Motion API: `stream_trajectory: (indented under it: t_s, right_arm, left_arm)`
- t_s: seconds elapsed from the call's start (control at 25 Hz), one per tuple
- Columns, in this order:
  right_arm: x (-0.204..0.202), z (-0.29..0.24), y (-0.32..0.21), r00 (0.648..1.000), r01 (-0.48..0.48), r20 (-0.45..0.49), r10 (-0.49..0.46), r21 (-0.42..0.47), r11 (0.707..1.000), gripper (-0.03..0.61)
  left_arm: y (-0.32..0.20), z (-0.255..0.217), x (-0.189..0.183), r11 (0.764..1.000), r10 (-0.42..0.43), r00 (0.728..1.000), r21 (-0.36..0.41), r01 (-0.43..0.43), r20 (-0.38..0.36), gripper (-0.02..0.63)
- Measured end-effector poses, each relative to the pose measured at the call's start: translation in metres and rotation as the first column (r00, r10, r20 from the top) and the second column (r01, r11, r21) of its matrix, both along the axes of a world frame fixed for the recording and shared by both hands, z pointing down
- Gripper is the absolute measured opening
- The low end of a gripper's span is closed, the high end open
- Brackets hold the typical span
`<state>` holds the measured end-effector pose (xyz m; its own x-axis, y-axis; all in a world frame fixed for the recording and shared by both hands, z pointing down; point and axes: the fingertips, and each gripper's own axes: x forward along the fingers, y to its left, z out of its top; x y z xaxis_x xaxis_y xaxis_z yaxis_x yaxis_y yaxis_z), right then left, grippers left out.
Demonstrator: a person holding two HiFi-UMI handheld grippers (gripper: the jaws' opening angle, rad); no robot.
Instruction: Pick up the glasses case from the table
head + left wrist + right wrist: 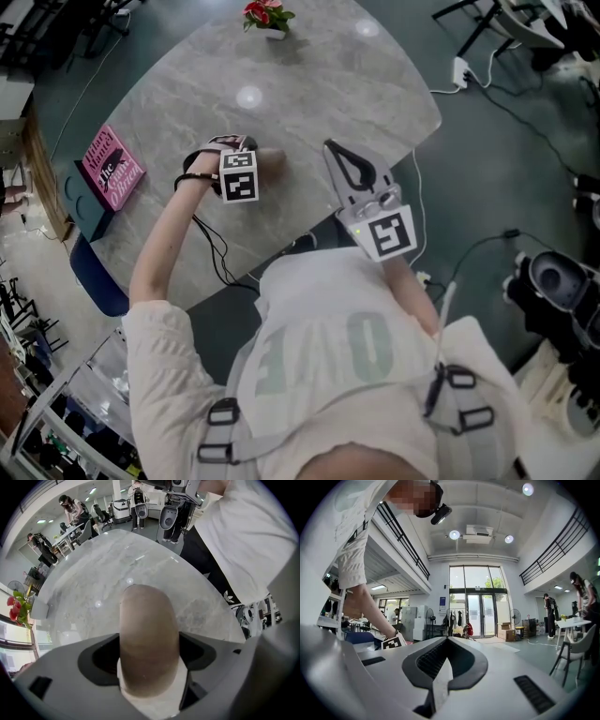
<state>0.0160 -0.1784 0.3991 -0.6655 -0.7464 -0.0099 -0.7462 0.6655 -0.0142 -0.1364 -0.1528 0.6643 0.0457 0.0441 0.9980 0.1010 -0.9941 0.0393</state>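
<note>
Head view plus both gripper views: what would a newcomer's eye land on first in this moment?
The brown, rounded glasses case fills the left gripper view, clamped between the jaws of the left hand-held gripper over the grey marble tabletop. The right hand-held gripper is shut and empty, above the table's near edge. A pink book sits at the table's left edge in the head view.

The glasses case (147,616) sits between the jaws of the left gripper (149,637), over the middle of the table (309,103). The right gripper (330,148) is to its right. A book (111,167) lies at the table's left edge, and a flower pot (267,17) stands at the far edge.
</note>
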Motion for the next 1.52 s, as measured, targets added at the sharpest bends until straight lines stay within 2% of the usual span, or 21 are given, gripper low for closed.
stream_trajectory:
  t_s: [0.56,0.76,1.12,1.28,1.52]
  right_arm:
    - [-0.001,0.003,-0.005,1.000,-0.008,0.007,0.008,-0.009,1.000,0.002]
    - [0.001,0.005,-0.006,1.000,-0.013,0.004,0.013,-0.011,1.000,0.002]
    - [-0.005,0.008,-0.004,1.000,0.002,-0.005,-0.002,-0.021,1.000,0.002]
    - [-0.001,0.010,-0.005,1.000,-0.005,-0.013,0.004,-0.029,1.000,0.002]
    - [-0.002,0.013,-0.007,1.000,0.004,-0.022,-0.005,-0.033,0.999,0.002]
  left_arm:
    - [-0.006,0.001,-0.005,0.998,-0.047,0.999,0.035,0.048,-0.023,0.359]
    - [-0.014,0.013,-0.003,0.991,-0.085,0.996,0.102,0.087,-0.022,0.380]
    - [-0.008,0.019,-0.003,0.995,-0.078,0.997,-0.061,0.078,0.011,0.380]
    - [-0.008,0.019,-0.002,0.995,-0.085,0.996,-0.062,0.084,-0.020,0.380]
    - [-0.008,0.019,0.000,0.995,-0.083,0.996,-0.056,0.081,-0.020,0.383]
